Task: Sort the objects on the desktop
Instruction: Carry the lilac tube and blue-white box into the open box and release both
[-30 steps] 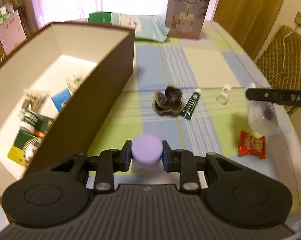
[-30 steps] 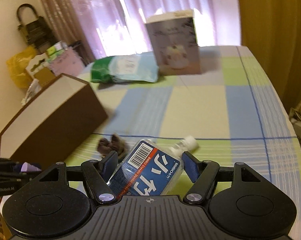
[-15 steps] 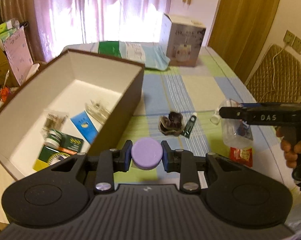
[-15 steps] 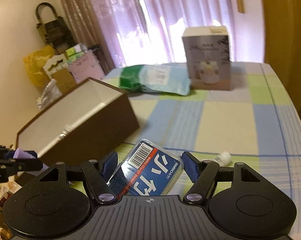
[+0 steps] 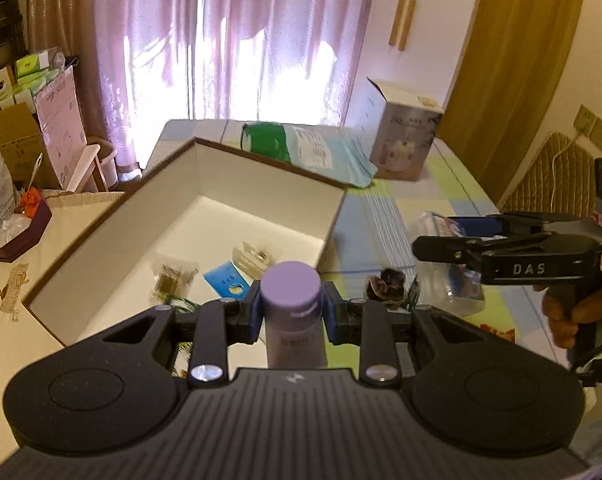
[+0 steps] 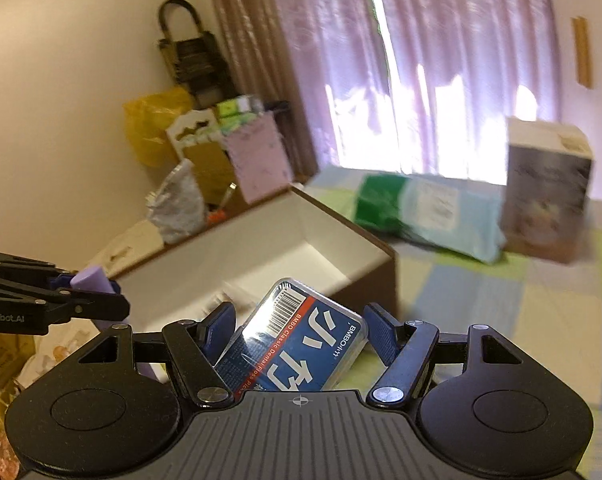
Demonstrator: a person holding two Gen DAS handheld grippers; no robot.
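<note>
My left gripper [image 5: 291,312] is shut on a purple-capped bottle [image 5: 291,300], held above the near right corner of the open brown box [image 5: 205,216]. The box holds several small packets. My right gripper [image 6: 301,332] is shut on a clear dental floss pick box [image 6: 301,340] with a blue label, raised beside the brown box [image 6: 381,280]. It also shows at the right of the left wrist view [image 5: 453,240], and the left gripper with the bottle [image 6: 89,280] shows at the left of the right wrist view.
On the checked tablecloth lie a dark hair clip [image 5: 385,284], a green-and-blue wipes pack [image 5: 309,152] and a tall carton [image 5: 405,136] at the far end. A red snack packet [image 5: 497,326] lies under the right gripper. Cluttered boxes and bags stand left of the table.
Both grippers have risen with their objects and moved toward the brown box. The left gripper now looks over the box's inside; the right gripper has swung left toward it.
</note>
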